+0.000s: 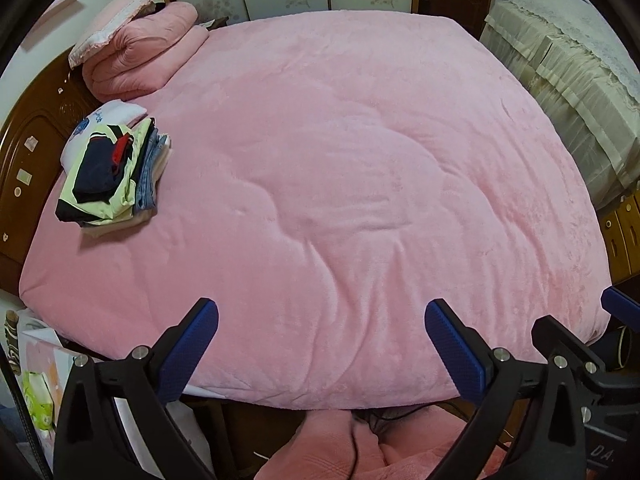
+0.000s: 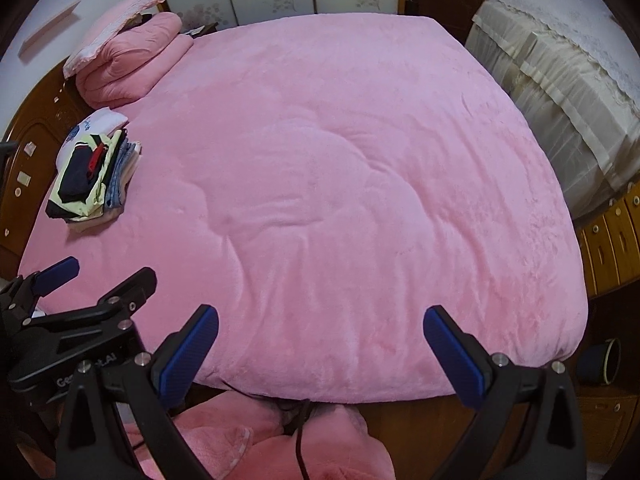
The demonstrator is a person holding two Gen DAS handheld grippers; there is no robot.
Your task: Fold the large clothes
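Note:
A stack of folded clothes (image 1: 112,168) lies at the left side of the pink bed (image 1: 340,160), near the headboard; it also shows in the right wrist view (image 2: 92,176). My left gripper (image 1: 320,344) is open and empty above the bed's near edge. My right gripper (image 2: 320,352) is open and empty, just right of the left one. The left gripper shows at the left of the right wrist view (image 2: 100,284). Pink fabric (image 2: 260,440) lies below the bed's near edge, under both grippers.
A folded pink quilt (image 1: 140,56) with a pillow (image 1: 120,12) on it sits at the bed's far left corner. A wooden headboard (image 1: 32,152) runs along the left. A cream-covered cabinet (image 1: 568,60) stands on the right. Bags (image 1: 36,400) sit on the floor at left.

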